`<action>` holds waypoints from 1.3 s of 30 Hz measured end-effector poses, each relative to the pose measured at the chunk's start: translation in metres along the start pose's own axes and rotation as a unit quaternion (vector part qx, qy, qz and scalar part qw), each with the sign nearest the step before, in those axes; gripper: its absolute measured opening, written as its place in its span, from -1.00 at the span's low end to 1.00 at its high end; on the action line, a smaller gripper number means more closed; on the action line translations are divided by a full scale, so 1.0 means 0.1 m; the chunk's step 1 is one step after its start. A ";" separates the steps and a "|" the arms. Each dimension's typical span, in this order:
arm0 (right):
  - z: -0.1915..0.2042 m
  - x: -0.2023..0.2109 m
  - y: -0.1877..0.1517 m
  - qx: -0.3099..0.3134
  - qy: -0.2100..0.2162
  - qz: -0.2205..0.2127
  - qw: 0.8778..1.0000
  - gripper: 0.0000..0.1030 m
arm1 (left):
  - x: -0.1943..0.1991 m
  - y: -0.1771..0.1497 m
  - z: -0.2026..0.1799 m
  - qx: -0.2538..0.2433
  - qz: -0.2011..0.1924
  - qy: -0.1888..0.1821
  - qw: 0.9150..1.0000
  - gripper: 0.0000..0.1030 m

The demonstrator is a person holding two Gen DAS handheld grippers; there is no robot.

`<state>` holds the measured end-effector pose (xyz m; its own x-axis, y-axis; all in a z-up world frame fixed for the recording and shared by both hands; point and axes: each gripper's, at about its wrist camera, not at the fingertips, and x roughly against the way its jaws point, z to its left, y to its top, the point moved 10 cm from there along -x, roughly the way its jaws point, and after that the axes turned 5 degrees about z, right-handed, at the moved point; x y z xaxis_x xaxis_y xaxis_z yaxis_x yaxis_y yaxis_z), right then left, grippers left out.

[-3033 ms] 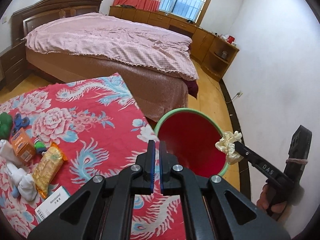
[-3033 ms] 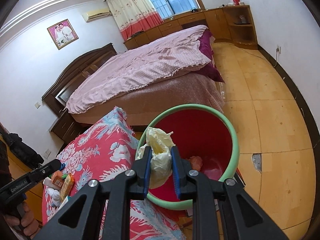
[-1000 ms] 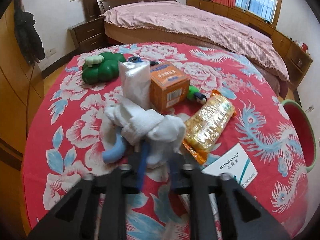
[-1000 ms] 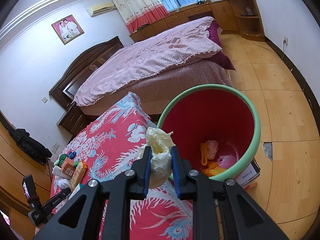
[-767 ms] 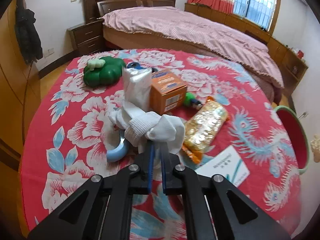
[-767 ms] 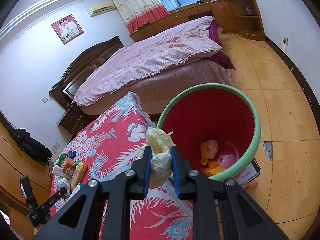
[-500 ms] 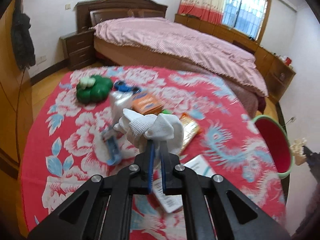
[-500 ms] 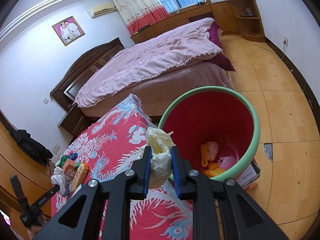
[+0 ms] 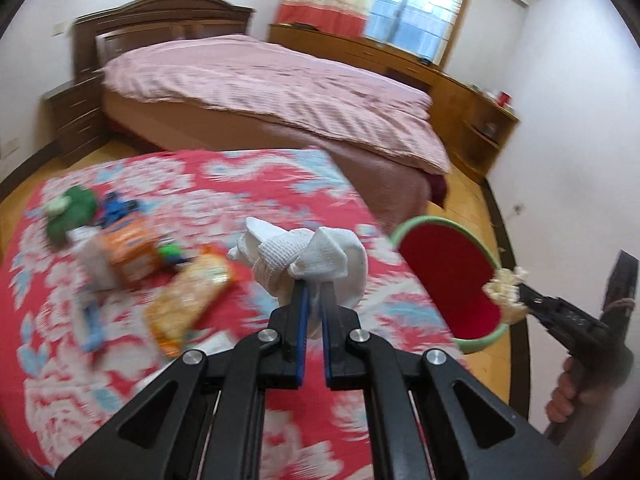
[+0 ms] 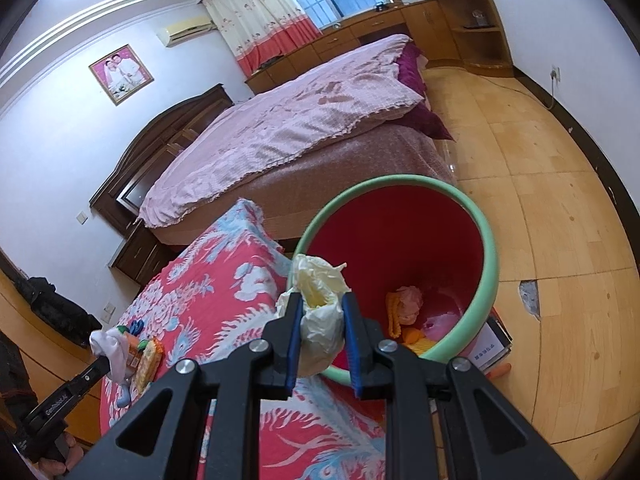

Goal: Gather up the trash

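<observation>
Lifted off the table, white cloth [image 9: 308, 260] pinched by left gripper [image 9: 313, 294]; red bin [image 10: 400, 240] holds scraps

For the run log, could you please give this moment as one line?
left claw: shut on white cloth wad, above table | right claw: shut on yellowish wrapper, at red bin rim | neither dropped yet

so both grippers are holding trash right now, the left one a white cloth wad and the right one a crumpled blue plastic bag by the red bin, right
Not quite: the right gripper holds a crumpled pale yellow bag, not blue, as the right wrist view shows. The left gripper does hold the white cloth wad, and the red bin is there.
</observation>
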<state>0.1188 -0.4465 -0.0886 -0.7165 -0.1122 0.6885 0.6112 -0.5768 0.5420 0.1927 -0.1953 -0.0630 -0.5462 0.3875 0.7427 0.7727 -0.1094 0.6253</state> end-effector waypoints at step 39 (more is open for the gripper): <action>-0.48 -0.01 0.12 -0.030 -0.045 -0.008 0.999 -0.02 | -0.80 -0.09 -1.11 -0.085 0.067 -0.055 0.993 -0.39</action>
<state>0.1105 -0.4922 -0.1060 -0.6921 -0.0312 0.7211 0.5760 -0.6261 0.5256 0.1935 -0.3266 -0.1010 -0.3967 0.4559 0.7968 0.7647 -0.3161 0.5615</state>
